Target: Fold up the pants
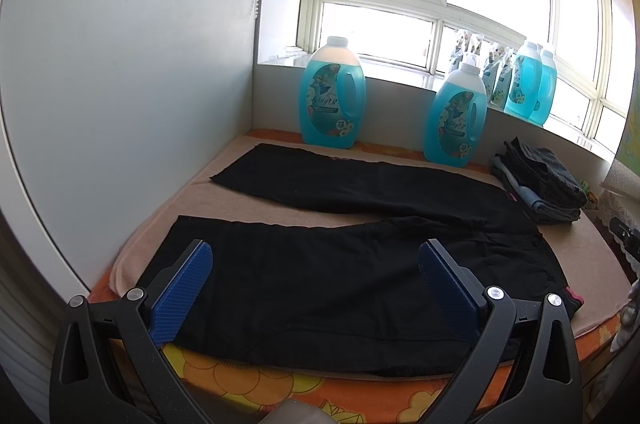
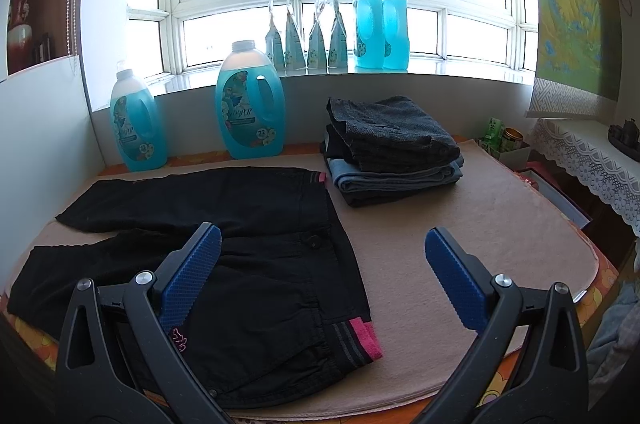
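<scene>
Your beige felt-covered desk [image 2: 460, 244] carried the black cotton pants [image 2: 248, 224], which lay flat and unfolded, legs spread apart toward the left and the pink-trimmed waistband toward the right. Behind the waistband sat a stack of folded grey and blue denim garments [image 2: 392, 151], just beside the pants. Two blue detergent jugs [image 2: 250, 103] stood at the desk's back edge. Your left tongs [image 1: 316, 264] hung wide open over the nearer pant leg, holding nothing. Your right tongs [image 2: 324, 248] were likewise spread wide and empty, the left finger over the waistband area, the right one over bare felt.
</scene>
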Demonstrator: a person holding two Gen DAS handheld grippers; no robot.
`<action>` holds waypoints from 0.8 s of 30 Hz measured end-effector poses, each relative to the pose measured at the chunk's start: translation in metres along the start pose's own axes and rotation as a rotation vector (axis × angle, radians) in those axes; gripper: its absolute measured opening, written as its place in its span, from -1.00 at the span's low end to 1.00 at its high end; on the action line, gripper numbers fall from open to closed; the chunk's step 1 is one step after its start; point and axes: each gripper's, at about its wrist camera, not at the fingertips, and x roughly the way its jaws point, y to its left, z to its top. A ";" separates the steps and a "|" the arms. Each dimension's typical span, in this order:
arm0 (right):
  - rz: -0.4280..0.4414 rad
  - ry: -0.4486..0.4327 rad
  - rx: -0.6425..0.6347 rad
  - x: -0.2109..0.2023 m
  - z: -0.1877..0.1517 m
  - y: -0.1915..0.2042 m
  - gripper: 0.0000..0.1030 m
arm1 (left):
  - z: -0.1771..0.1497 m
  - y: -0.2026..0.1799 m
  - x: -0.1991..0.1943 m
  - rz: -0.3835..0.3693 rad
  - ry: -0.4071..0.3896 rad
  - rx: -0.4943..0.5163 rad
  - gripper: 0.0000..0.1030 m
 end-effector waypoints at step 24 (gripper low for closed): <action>0.006 0.007 -0.011 0.003 0.002 0.007 1.00 | -0.003 -0.002 0.002 -0.006 -0.006 0.009 0.99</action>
